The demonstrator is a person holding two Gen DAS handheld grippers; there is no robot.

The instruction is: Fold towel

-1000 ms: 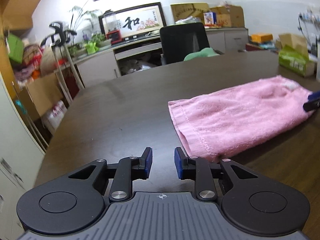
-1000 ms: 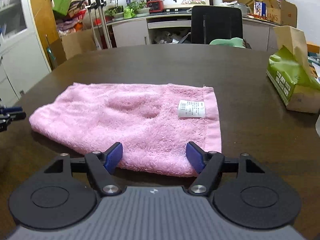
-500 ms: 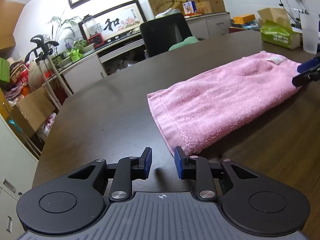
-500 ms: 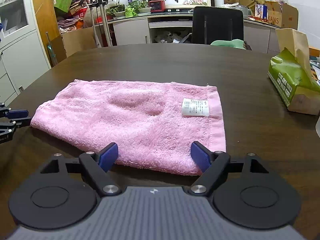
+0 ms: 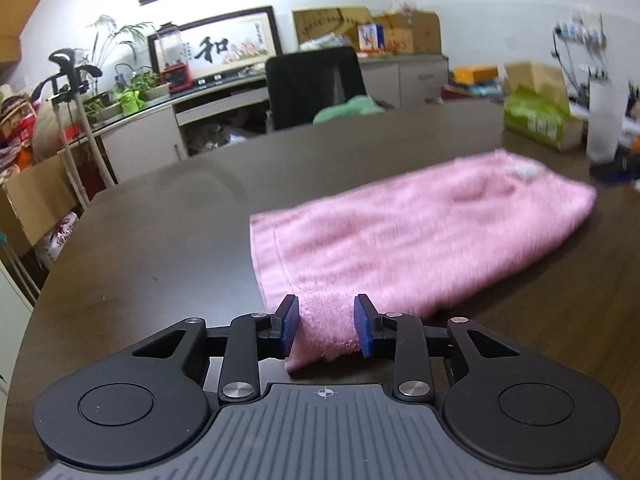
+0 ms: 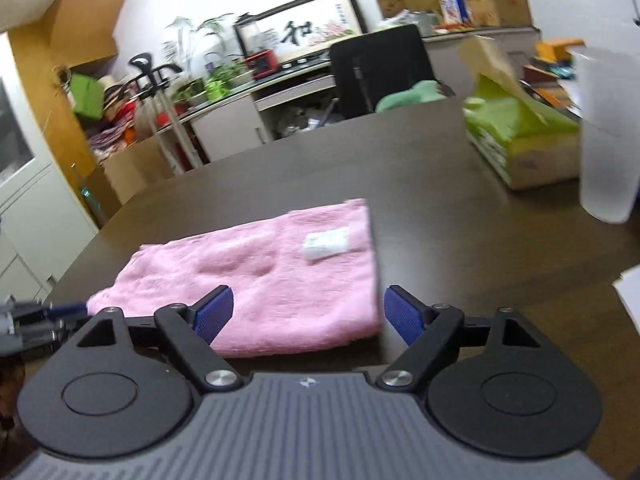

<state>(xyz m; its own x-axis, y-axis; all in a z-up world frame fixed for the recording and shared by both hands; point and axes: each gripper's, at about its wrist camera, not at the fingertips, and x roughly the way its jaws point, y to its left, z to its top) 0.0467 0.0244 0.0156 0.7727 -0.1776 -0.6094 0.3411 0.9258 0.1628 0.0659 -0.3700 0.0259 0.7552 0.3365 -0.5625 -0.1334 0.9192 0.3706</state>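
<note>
A pink towel point(image 5: 408, 240) lies folded once on the dark table point(image 5: 160, 240), with a white label point(image 6: 326, 243) near its right end. My left gripper point(image 5: 325, 330) is open, and the towel's near left corner lies between its blue pads without being pinched. My right gripper point(image 6: 308, 318) is open wide and straddles the towel's point(image 6: 260, 280) near right corner. The left gripper shows at the far left of the right wrist view point(image 6: 36, 316).
A green tissue box point(image 6: 516, 140) and a frosted plastic cup point(image 6: 608, 132) stand on the table to the right of the towel. A black office chair point(image 5: 316, 84) is at the table's far side. Cabinets, plants and boxes line the walls.
My left gripper has opened a little and moved right, onto the towel's near left corner. My right gripper has shifted right and turned toward the towel's right corner. The towel has not moved.
</note>
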